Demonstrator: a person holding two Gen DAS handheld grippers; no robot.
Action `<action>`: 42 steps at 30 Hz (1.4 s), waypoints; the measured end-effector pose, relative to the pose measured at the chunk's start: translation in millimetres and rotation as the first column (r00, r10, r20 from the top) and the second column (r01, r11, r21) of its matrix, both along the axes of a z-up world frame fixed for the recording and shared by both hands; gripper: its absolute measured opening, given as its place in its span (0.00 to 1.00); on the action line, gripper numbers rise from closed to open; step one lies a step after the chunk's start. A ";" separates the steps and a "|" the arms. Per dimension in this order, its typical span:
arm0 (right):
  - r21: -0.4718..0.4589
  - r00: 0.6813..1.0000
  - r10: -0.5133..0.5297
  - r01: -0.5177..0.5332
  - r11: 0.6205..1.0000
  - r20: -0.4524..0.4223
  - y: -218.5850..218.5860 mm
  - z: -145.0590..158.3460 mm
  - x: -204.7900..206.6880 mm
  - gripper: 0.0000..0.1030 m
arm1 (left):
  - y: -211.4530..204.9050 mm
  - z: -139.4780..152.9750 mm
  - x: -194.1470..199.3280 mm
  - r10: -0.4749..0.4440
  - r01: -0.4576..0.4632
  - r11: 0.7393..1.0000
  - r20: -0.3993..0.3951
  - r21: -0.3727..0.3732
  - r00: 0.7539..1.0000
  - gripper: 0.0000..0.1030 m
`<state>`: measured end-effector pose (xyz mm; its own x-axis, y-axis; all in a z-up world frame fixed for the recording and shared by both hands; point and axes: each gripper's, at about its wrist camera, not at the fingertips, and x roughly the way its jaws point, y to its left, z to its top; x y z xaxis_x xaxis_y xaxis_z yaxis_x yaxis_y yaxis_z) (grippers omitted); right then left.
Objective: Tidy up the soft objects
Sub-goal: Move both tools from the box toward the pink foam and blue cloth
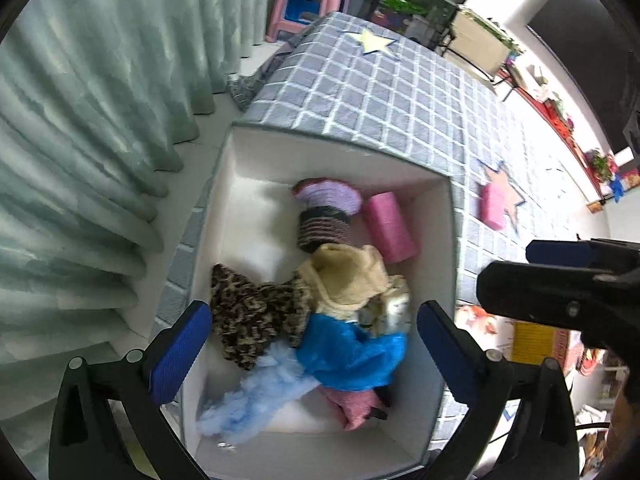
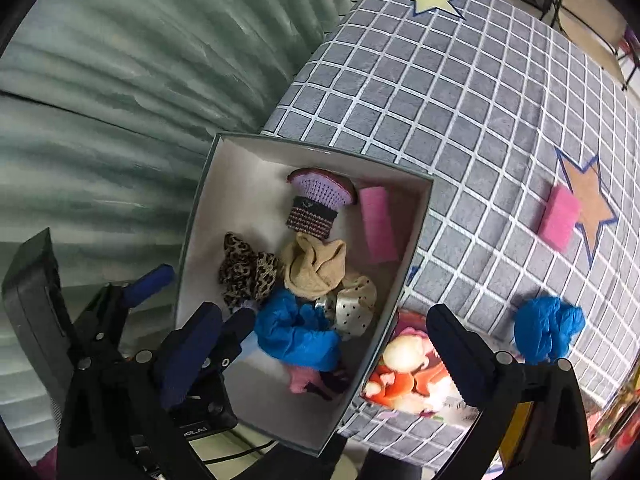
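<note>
A white open box (image 1: 256, 148) (image 2: 420, 208) stands at the edge of the grey checked cloth (image 1: 380, 92) (image 2: 460, 100). It holds several soft things: a lilac knit piece (image 1: 328, 196), a pink sponge (image 1: 390, 226), a beige cloth (image 1: 344, 276), a leopard scrunchie (image 1: 248, 312), a blue cloth (image 1: 352, 348) and light-blue fluff (image 1: 256, 396). My left gripper (image 1: 312, 354) is open and empty above the box. My right gripper (image 2: 324, 356) is open and empty over the box's near end. A pink sponge (image 2: 558, 216) and a blue bundle (image 2: 546, 328) lie on the cloth.
A pale green curtain (image 1: 88, 120) hangs to the left. A pink stool (image 1: 308, 0) and shelves stand beyond the cloth. A cartoon picture (image 2: 408, 376) shows on the cloth beside the box.
</note>
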<state>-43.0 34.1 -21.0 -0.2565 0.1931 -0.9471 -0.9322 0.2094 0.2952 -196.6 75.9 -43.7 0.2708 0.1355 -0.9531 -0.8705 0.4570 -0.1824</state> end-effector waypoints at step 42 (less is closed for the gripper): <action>-0.393 0.997 0.034 -0.056 0.918 -0.062 -52.8 -173.4 228.2 1.00 | -38.6 -25.4 191.5 -0.239 0.225 0.970 -0.196 -0.094 0.951 1.00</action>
<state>185.1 -18.7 -194.4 -0.3078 -0.2059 -0.9289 -0.9287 0.2771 0.2463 -5.1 37.3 -69.0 0.0852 0.0233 -0.9961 -0.7638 0.6434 -0.0503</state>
